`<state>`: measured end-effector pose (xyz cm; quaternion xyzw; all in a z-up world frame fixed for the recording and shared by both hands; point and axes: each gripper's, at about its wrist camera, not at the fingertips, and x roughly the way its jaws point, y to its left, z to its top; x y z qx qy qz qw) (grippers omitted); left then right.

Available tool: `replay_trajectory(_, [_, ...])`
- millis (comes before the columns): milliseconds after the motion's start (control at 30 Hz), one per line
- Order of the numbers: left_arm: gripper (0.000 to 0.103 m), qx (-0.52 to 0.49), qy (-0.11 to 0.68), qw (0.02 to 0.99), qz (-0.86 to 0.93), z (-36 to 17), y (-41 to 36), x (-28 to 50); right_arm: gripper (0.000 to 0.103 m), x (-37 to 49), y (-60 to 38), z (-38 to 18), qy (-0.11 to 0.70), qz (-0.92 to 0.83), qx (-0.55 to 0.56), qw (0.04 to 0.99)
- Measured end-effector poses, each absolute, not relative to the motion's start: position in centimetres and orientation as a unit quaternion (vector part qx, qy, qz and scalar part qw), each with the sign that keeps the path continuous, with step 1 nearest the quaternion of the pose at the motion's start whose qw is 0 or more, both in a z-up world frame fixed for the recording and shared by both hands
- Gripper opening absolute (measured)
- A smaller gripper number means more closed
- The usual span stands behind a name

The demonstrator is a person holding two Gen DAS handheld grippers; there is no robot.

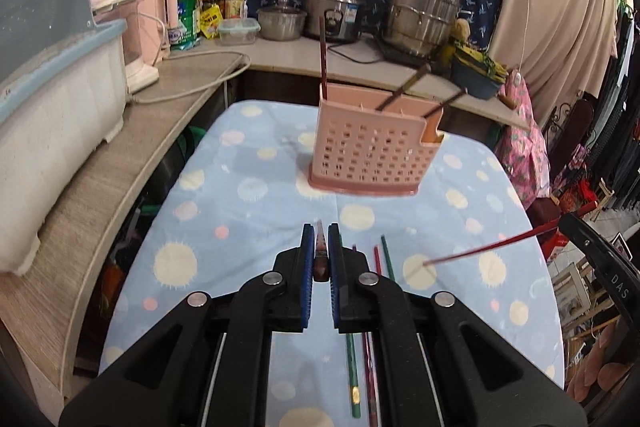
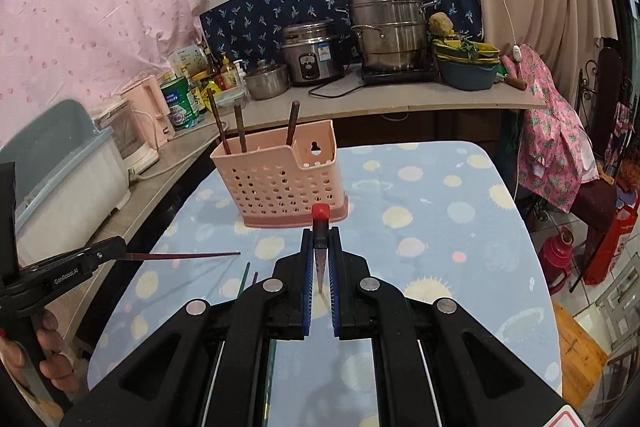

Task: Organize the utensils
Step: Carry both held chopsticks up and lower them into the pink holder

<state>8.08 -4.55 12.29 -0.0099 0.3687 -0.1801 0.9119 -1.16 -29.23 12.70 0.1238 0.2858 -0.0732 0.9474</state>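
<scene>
While both grippers, left [image 1: 321,251] and right [image 2: 321,259], each pinch one chopstick, the caddy [image 2: 280,179] stands beyond, ready for loading.

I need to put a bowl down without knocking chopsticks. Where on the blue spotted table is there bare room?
The table is bare on the right, from the pink utensil basket to the right edge, and behind the basket. It is crowded near the left gripper: loose chopsticks lie there. The right gripper holds a red chopstick over the near middle.
</scene>
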Motion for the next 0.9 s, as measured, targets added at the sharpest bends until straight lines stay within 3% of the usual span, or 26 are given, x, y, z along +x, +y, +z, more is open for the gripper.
replay_trajectory(467, [0.007, -0.022, 0.328, 0.925, -0.192, 16.9, -6.4, 12.2, 0.007, 1.9, -31.9, 16.8, 0.239, -0.075, 0.136, 0.958])
replay_trajectory(900, [0.007, -0.043, 0.239, 0.951, -0.192, 25.4, -7.3, 15.4, 0.007, 5.8, -34.0, 23.9, 0.161, -0.055, 0.152, 0.974])
